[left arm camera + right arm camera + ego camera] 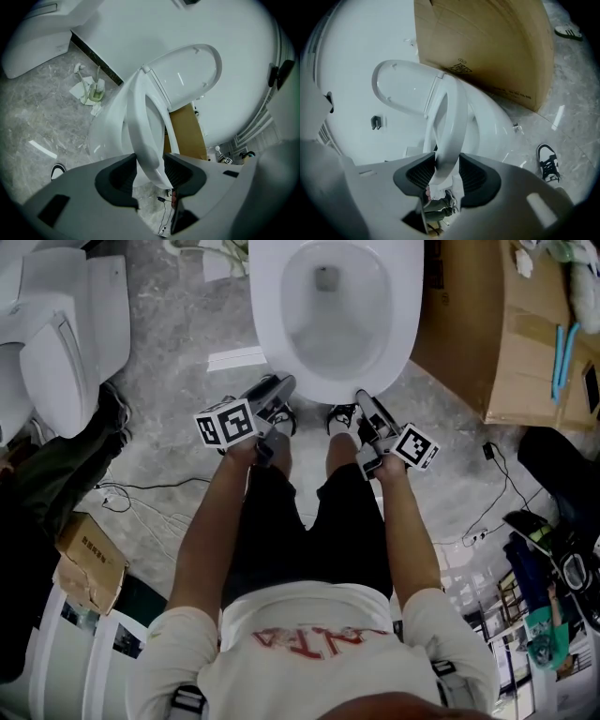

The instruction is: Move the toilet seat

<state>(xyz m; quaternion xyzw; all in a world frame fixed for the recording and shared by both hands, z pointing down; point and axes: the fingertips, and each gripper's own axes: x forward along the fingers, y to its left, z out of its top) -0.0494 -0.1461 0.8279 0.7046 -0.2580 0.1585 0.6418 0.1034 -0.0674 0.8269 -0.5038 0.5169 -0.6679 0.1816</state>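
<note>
- Head view: L gripper (284, 382) and R gripper (364, 397) sat at front edge of toilet seat (328, 393), one each side.
- L gripper view: pads clamped on seat rim; seat tilted up off bowl (105, 129).
- R gripper view: jaws closed on same rim; lid (401, 91) upright behind.
- Cardboard box (506, 343) stood beside toilet.

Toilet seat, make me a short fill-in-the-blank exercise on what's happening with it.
1. The left gripper and the right gripper both clamp the front of the ____.
2. The lid is ____ (up/down).
3. The brown box nearby is made of ____.
Missing words: toilet seat; up; cardboard.
</note>
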